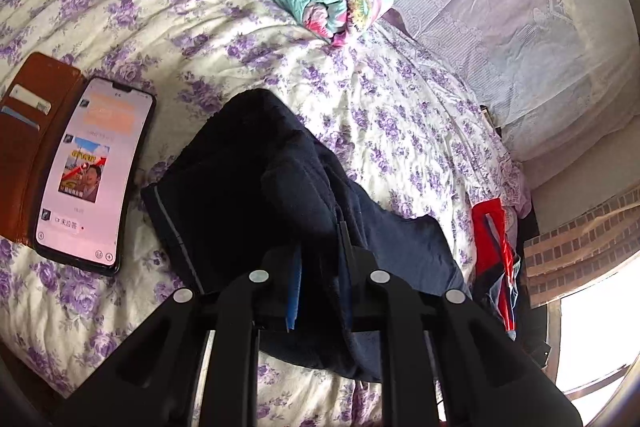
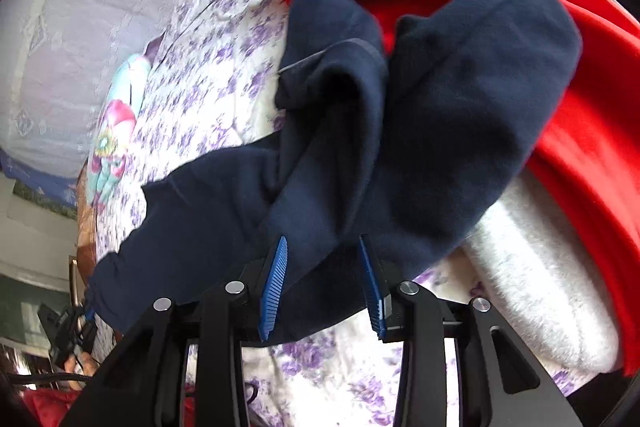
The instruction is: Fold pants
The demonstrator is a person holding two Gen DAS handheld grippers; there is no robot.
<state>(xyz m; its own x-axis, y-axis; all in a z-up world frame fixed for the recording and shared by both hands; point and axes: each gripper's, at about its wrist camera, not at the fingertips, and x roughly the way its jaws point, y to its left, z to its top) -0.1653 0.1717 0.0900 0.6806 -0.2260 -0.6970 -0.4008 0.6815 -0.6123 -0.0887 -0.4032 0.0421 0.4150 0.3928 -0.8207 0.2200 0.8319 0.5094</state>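
- The left gripper (image 1: 320, 267) is clenched on a navy fold of the pants (image 1: 256, 179).
- The right gripper (image 2: 324, 283) is clamped on another bunch of the pants.
- From the left fingers the cloth runs toward 11 o'clock over the floral bedspread (image 1: 200, 27), its long axis toward the phone (image 1: 92, 171).

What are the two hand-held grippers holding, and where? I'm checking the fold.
Both hold the navy pants: the left hand-held gripper pinches a bunched fold, the right hand-held gripper the near edge.

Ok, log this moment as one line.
left gripper: shut on pants | right gripper: gripping pants | bed: phone beside pants
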